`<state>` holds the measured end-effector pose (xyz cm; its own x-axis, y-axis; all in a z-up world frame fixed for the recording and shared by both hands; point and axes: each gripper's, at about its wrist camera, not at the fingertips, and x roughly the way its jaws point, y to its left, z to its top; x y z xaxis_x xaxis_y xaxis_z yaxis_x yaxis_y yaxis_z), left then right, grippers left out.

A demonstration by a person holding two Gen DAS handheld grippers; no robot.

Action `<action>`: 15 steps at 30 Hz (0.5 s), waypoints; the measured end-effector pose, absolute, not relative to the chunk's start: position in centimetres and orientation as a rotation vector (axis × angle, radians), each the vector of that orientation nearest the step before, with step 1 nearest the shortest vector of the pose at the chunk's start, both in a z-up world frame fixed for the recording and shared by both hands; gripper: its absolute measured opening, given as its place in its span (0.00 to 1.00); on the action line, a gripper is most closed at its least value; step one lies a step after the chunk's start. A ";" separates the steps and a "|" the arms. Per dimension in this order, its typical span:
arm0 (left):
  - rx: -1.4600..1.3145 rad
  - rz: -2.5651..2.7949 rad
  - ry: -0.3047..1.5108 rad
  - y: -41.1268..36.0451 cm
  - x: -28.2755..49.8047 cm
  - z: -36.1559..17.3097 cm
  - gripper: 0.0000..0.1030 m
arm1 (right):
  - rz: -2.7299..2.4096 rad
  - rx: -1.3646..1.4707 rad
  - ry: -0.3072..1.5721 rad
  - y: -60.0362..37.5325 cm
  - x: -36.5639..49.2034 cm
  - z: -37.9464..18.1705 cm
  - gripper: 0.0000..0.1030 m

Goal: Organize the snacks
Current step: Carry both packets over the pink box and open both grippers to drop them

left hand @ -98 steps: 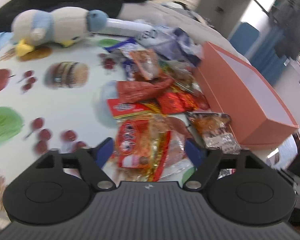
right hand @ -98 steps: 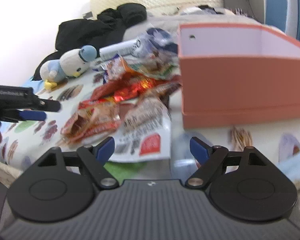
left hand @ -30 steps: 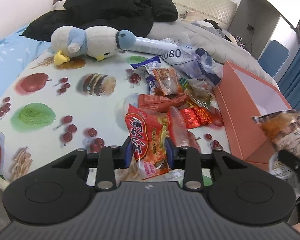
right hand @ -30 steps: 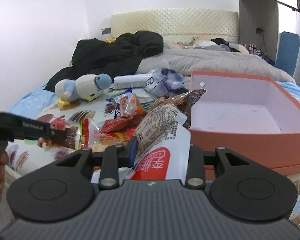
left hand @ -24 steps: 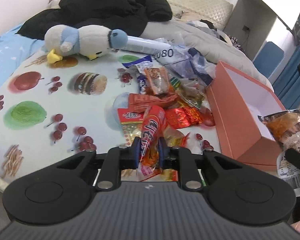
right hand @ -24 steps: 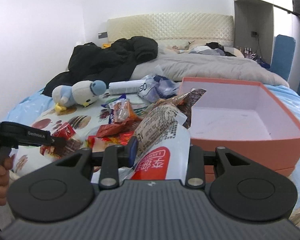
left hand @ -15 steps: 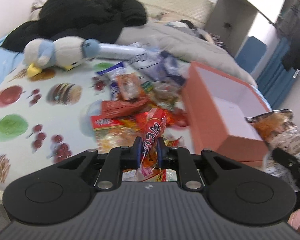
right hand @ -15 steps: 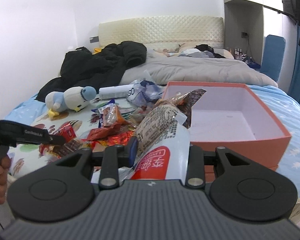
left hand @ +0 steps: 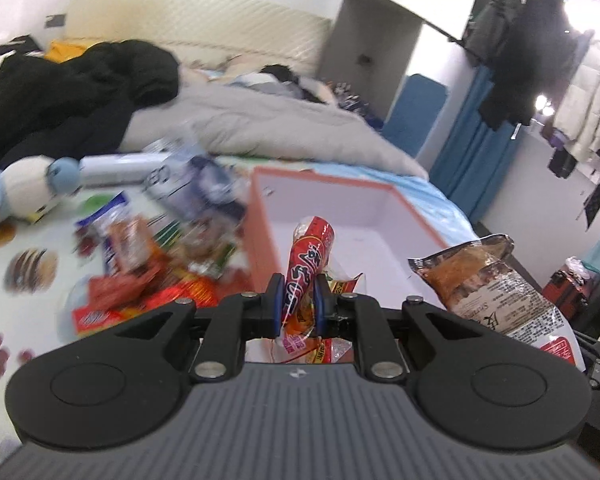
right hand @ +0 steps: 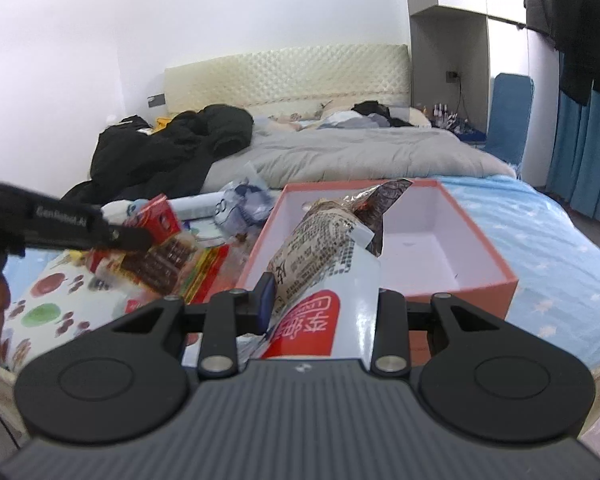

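Left gripper jaws clamped on red snack pack, up in front of orange box. Right gripper grips big bag, also before box; rest of snacks on bed.

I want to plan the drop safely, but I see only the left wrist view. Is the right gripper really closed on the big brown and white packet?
Observer: Yes. The right wrist view shows the right gripper shut on the brown and white packet, near its red bottom end.
Operator: Is the orange box empty? My red packet hides some floor.
Observer: The part of the box floor that shows there is bare.
Operator: Is my gripper over the box?
Observer: No. The left gripper, whose jaws have just been closing on the red packet, is left of the box, above the snack pile.
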<state>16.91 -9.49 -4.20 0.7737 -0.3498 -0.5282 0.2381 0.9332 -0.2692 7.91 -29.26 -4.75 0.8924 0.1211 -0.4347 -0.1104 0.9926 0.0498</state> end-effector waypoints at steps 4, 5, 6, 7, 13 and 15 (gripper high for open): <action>-0.158 -0.354 0.585 -12.2 19.5 -3.0 0.17 | 0.106 0.024 0.423 -30.5 9.4 -3.9 0.36; -0.164 -0.363 0.590 -12.7 20.4 -2.8 0.17 | 0.102 0.031 0.419 -30.8 10.0 -3.7 0.36; -0.172 -0.373 0.594 -13.3 21.3 -2.6 0.17 | 0.100 0.037 0.417 -31.3 10.8 -3.6 0.36; -0.166 -0.374 0.595 -13.8 22.2 -2.5 0.17 | 0.098 0.040 0.420 -31.6 11.5 -3.5 0.36; -0.172 -0.369 0.691 -16.3 30.1 -3.7 0.17 | 0.080 0.045 0.475 -33.6 16.9 -4.1 0.37; -0.161 -0.378 0.733 -17.0 32.4 -4.3 0.17 | 0.062 0.020 0.495 -34.1 18.8 -4.7 0.37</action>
